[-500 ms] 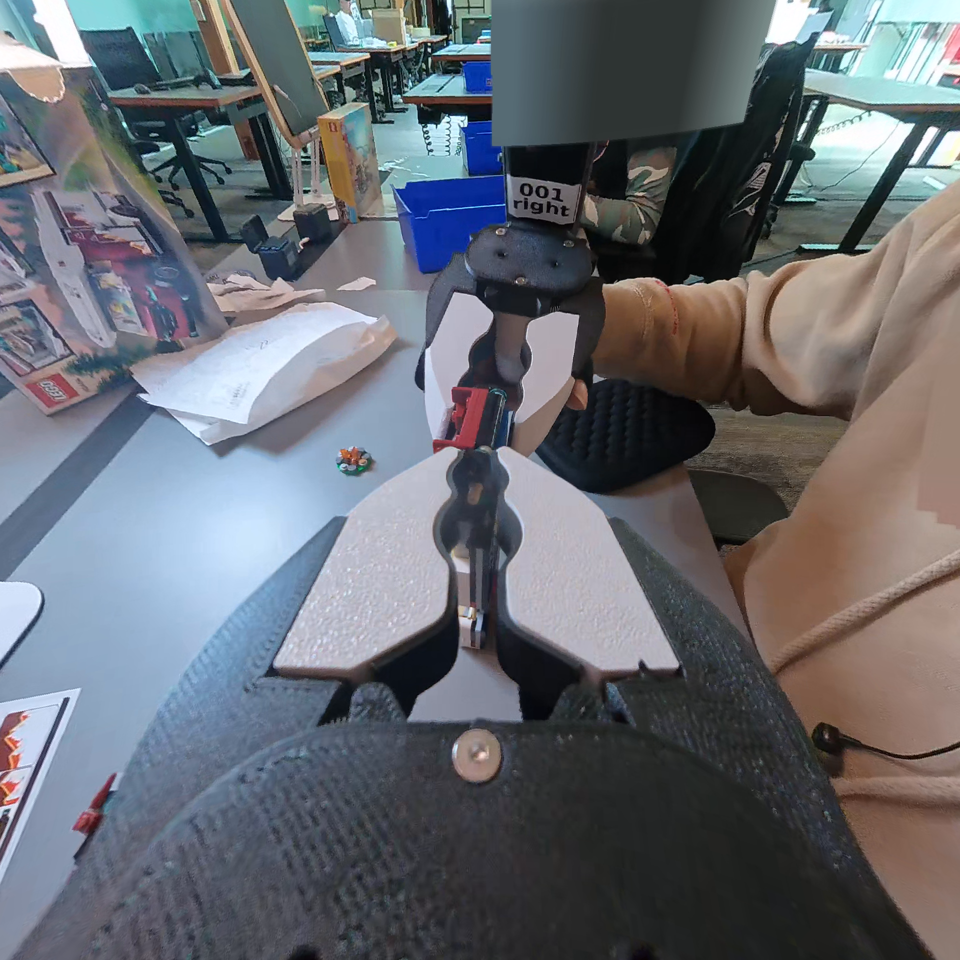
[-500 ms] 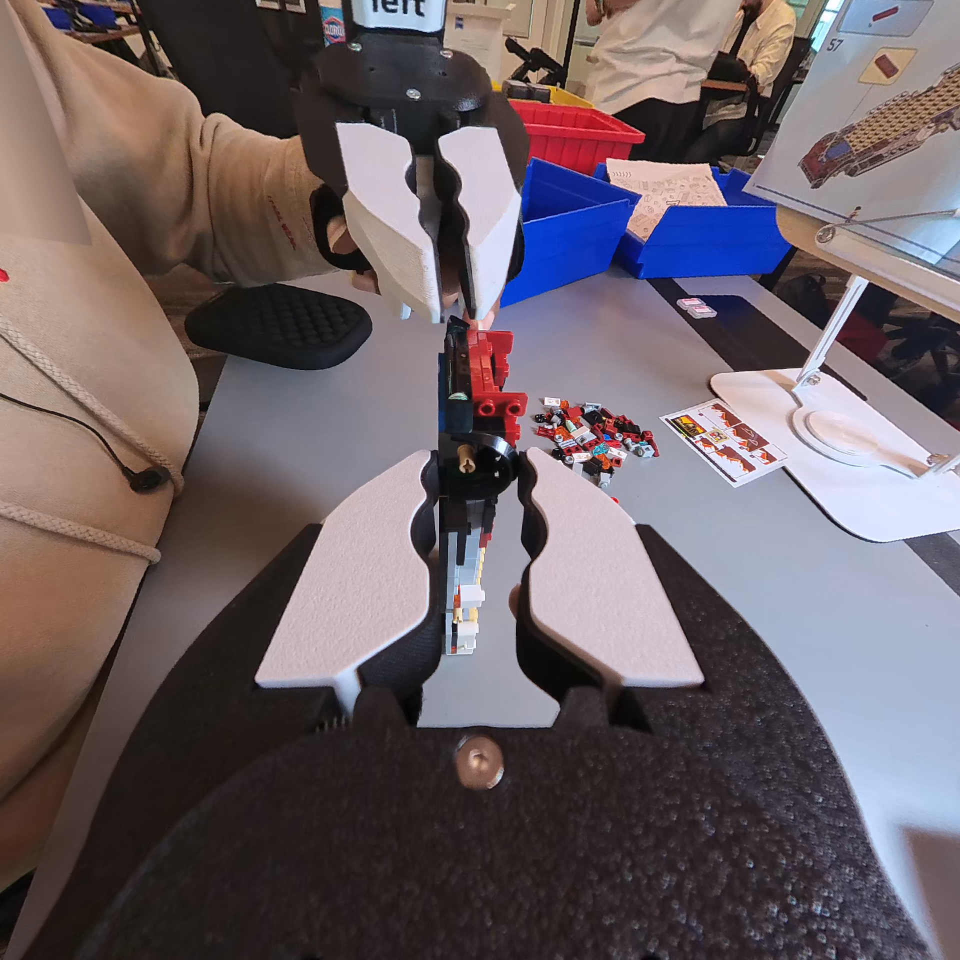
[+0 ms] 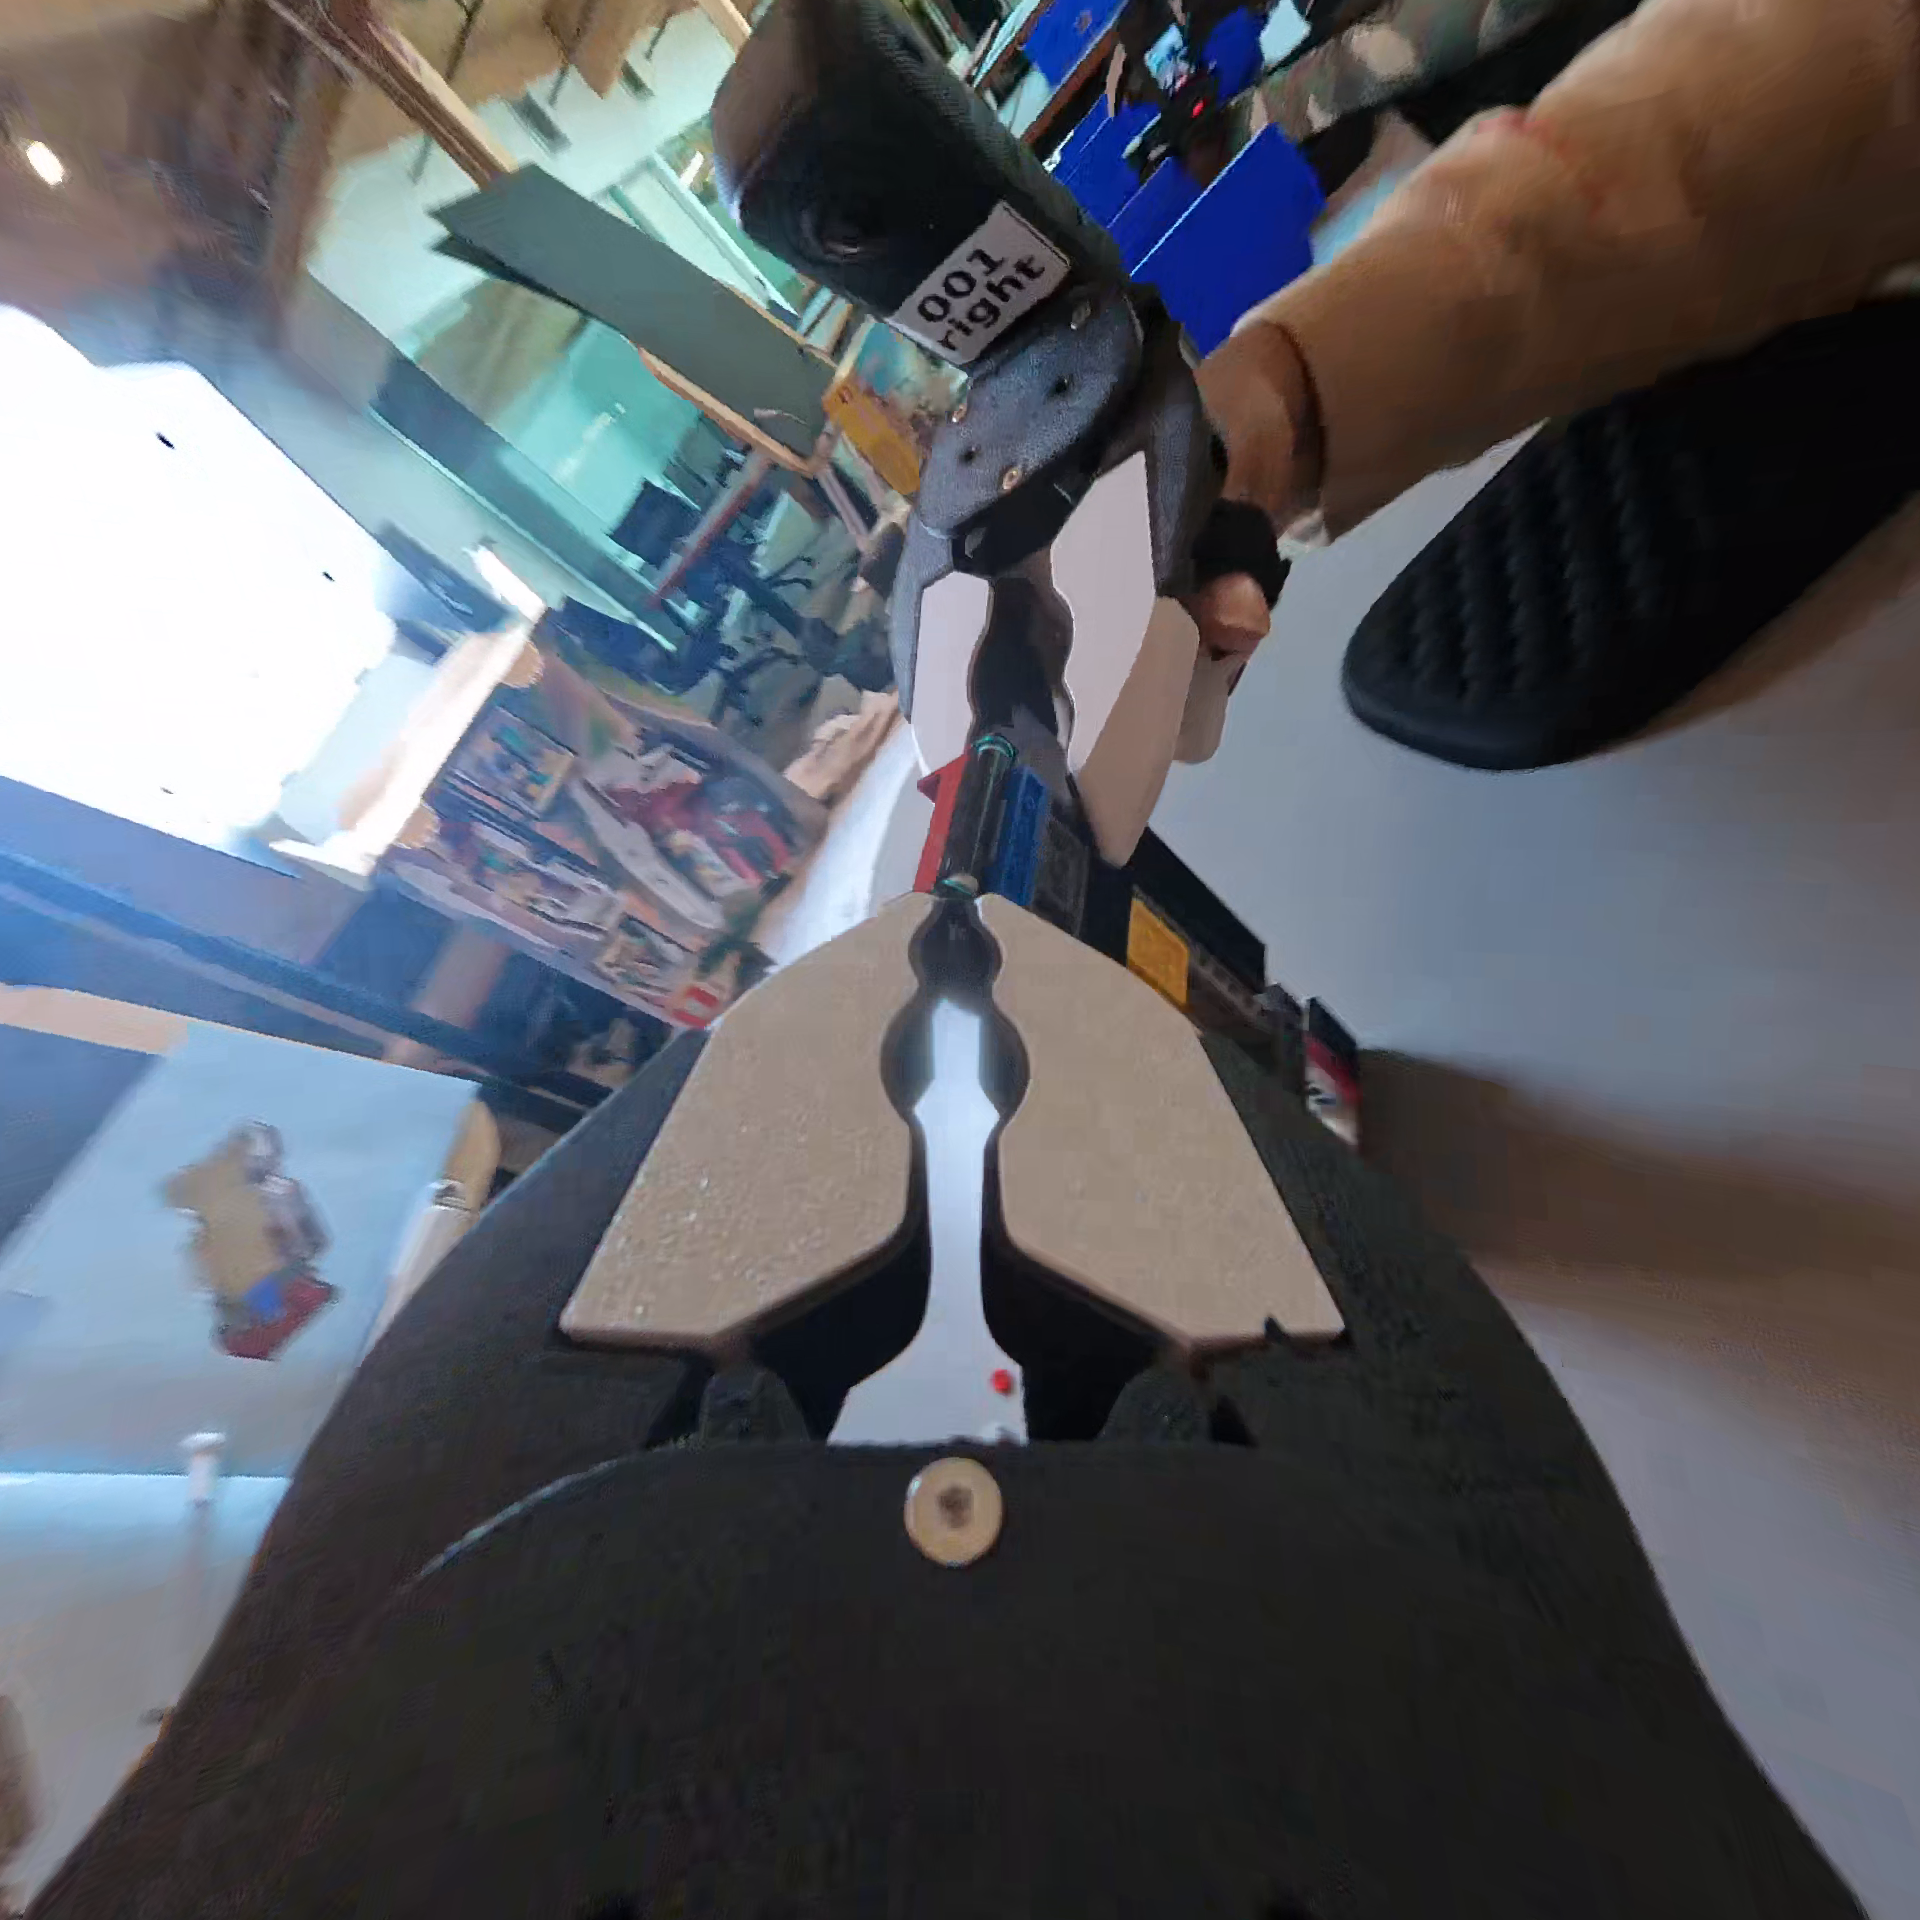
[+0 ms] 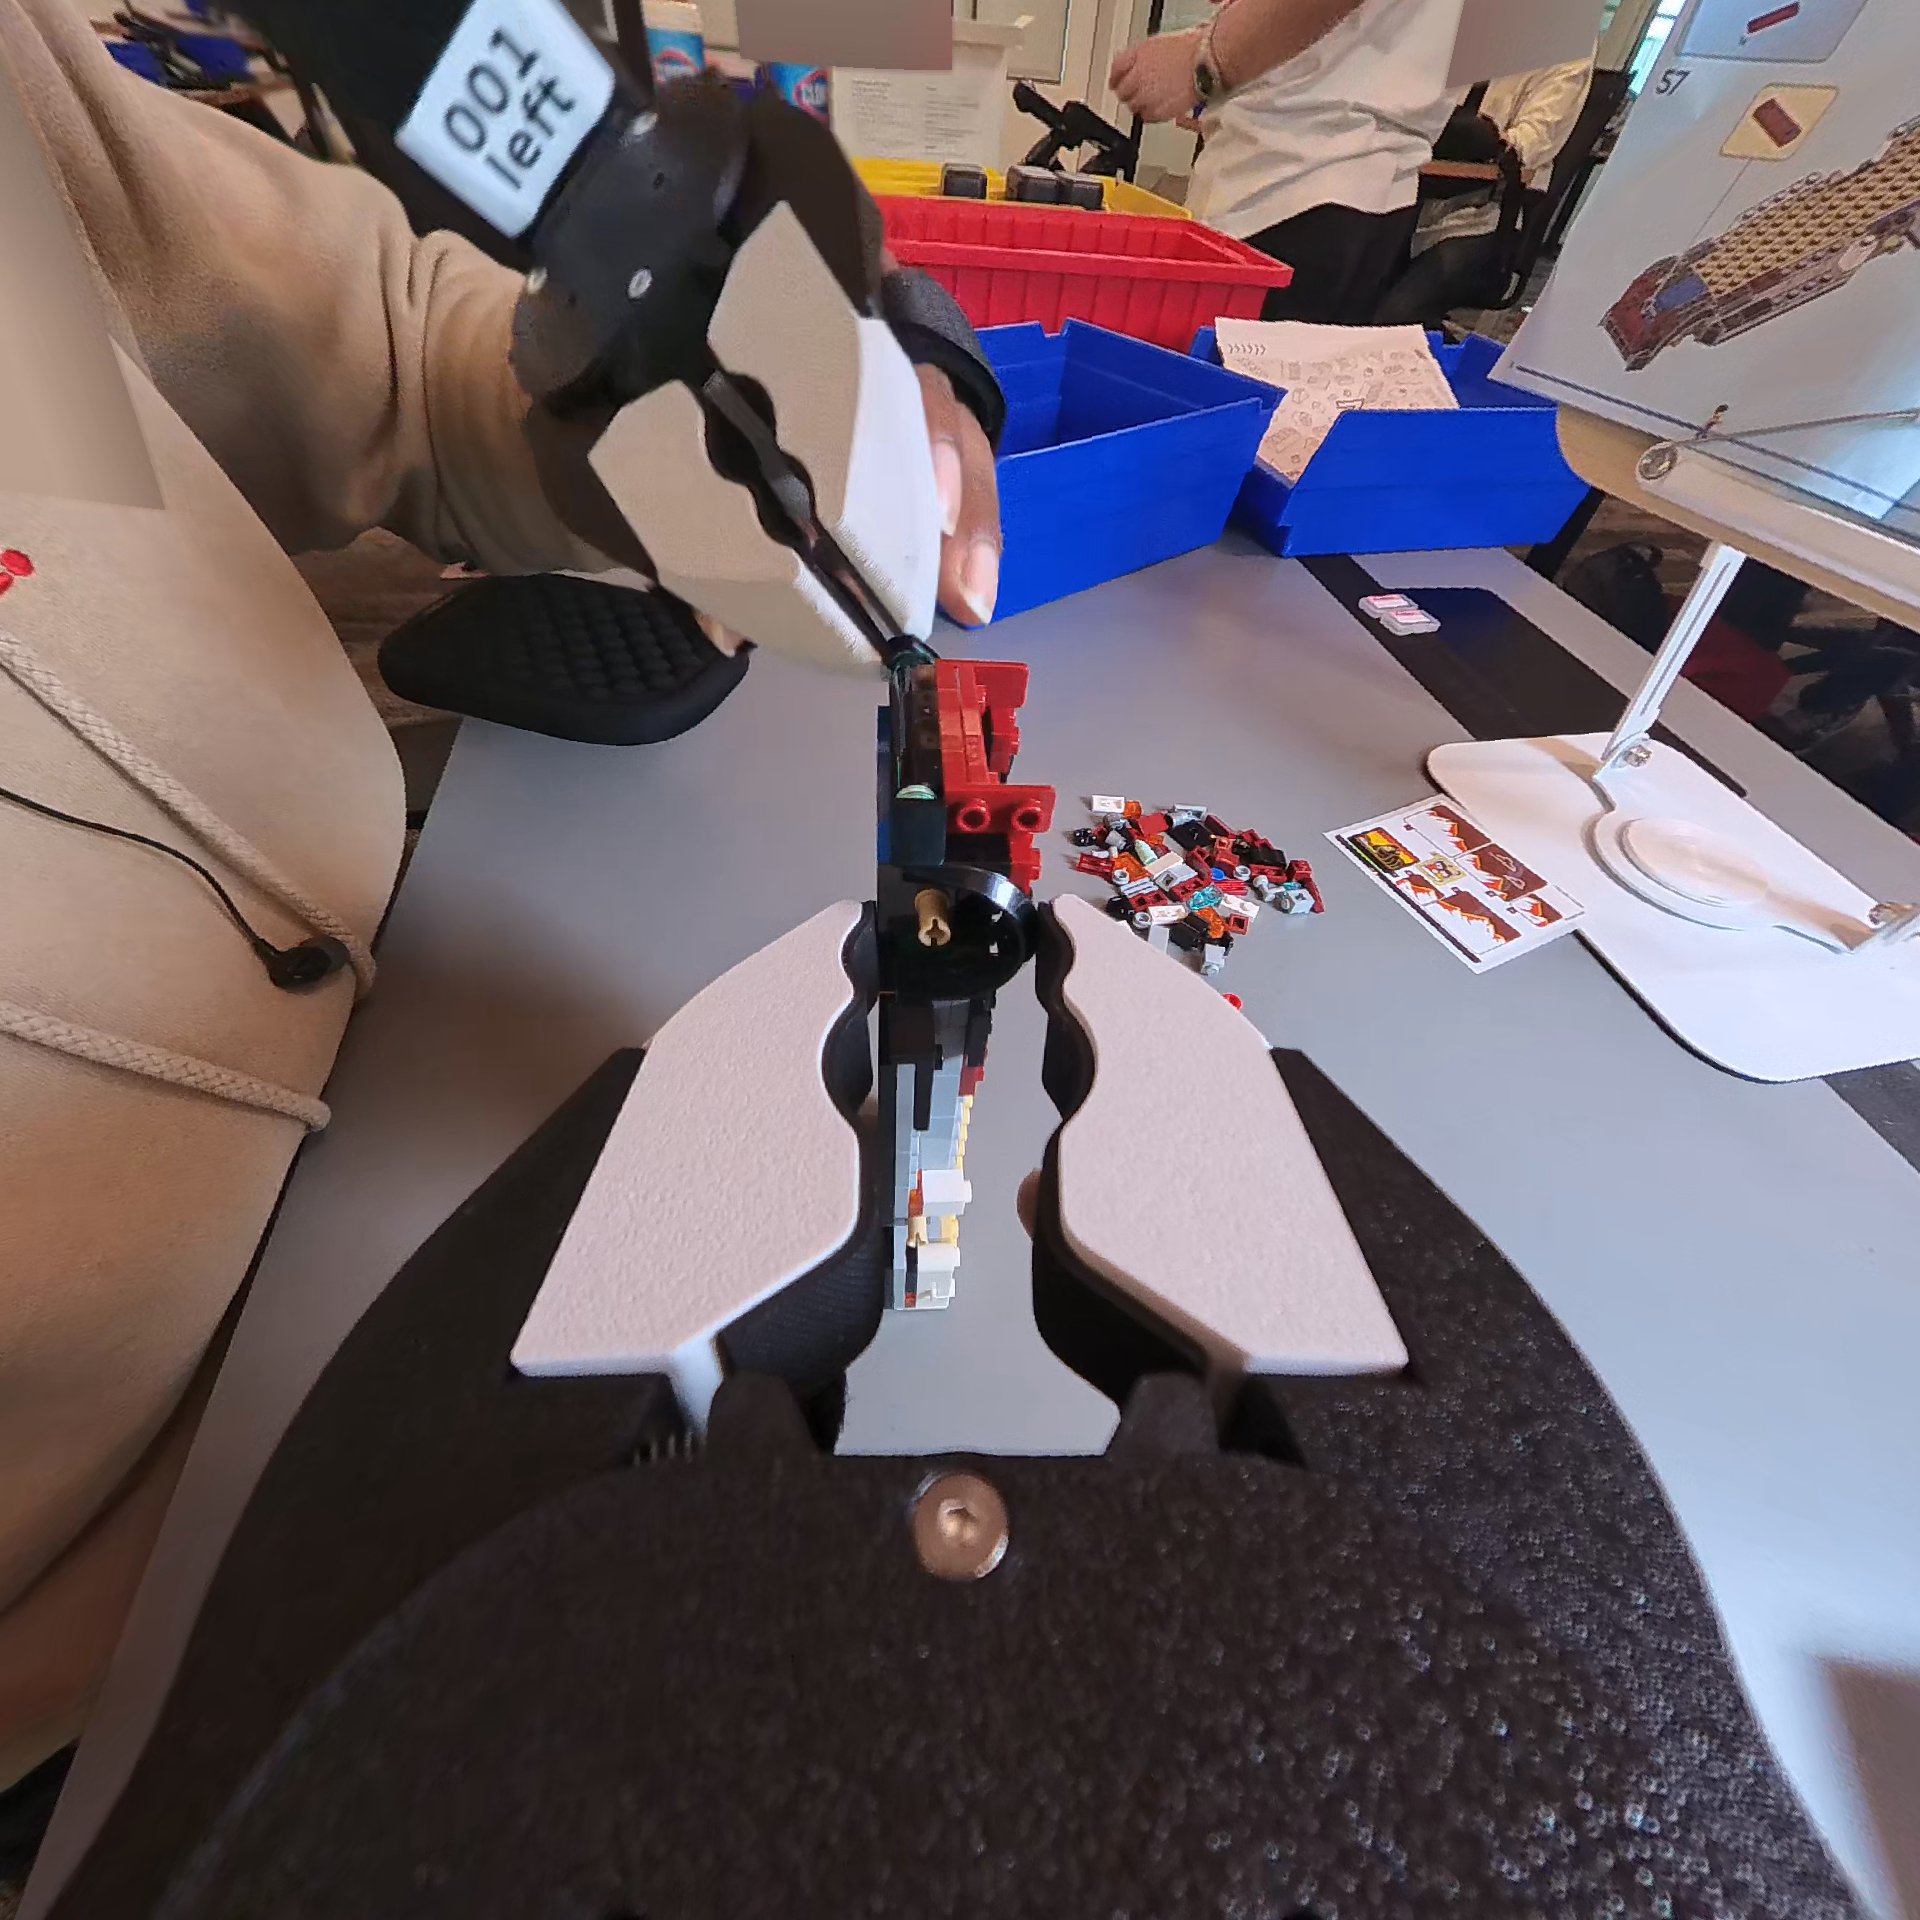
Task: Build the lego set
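Right up close: the right gripper is clamped on a half-built brick model, its white fingers on either side of the black round piece. The model is held clear of the grey table, pointing away from the camera.

The left gripper comes in from the far end. Its fingertips are drawn together right at the end of a black rod with teal rings that runs along the model's edge. I can't tell if they pinch the rod or just touch it.

The model is red at the far end, with grey, white and black bricks nearer the wrist, and a tan axle pin shows in the round piece.

To the right on the table:
- a pile of loose pieces, unused
- a sticker sheet, stickers mostly in place
- a white stand holding an instruction page with a picture of a bigger build

Farther back are blue bins, one with a printed leaflet in it, and a red bin.

Writing: each gripper has a white printed label, and the page has a step number. A blurred set box carries a brand logo. The left wrist view is motion-smeared.
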Motion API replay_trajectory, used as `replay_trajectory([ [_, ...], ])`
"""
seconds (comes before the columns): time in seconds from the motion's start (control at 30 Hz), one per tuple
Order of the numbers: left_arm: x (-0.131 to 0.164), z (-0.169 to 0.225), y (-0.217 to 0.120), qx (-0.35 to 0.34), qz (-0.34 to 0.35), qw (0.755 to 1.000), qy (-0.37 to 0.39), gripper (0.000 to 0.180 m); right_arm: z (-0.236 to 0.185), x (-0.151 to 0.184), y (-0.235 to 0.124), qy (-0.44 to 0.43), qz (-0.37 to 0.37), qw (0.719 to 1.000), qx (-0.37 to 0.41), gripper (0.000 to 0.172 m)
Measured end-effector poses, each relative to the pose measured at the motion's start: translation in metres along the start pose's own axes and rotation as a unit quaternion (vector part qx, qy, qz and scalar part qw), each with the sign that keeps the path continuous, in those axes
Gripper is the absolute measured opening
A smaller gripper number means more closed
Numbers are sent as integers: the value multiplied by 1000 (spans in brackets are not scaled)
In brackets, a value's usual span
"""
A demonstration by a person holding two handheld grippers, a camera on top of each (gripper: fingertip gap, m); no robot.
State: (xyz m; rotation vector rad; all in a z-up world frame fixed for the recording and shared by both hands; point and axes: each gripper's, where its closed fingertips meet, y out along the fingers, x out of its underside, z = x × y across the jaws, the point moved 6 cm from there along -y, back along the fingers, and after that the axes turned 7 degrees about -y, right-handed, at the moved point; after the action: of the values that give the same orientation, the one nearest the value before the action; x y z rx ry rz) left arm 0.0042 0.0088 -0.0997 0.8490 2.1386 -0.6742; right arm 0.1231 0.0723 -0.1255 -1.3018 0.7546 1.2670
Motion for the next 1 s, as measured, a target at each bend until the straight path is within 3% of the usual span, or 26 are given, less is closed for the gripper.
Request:
replay_trajectory([
  [0.07, 1, 4, 0, -25, 4, 998, 61, 3, 0, 0, 0, -1, -1, 1000, -1, 29],
  [0.23, 2, 7, 0, -49, 8, 992, 116, 4, -1, 0, 0, -1, -3, 1000, 1, 29],
  [0.43, 3, 7, 0, -29, 6, 996, 82, 10, 0, 0, 0, 0, -2, 1000, 4, 29],
  [0.73, 2, 2, 0, 3, 15, 999, -37, 4, 0, 0, 0, 1, 0, 1000, 3, 29],
  [1.0, 3, 3, 1, 9, 13, 999, -45, 4, -1, 0, -1, -4, -1, 1000, 4, 29],
])
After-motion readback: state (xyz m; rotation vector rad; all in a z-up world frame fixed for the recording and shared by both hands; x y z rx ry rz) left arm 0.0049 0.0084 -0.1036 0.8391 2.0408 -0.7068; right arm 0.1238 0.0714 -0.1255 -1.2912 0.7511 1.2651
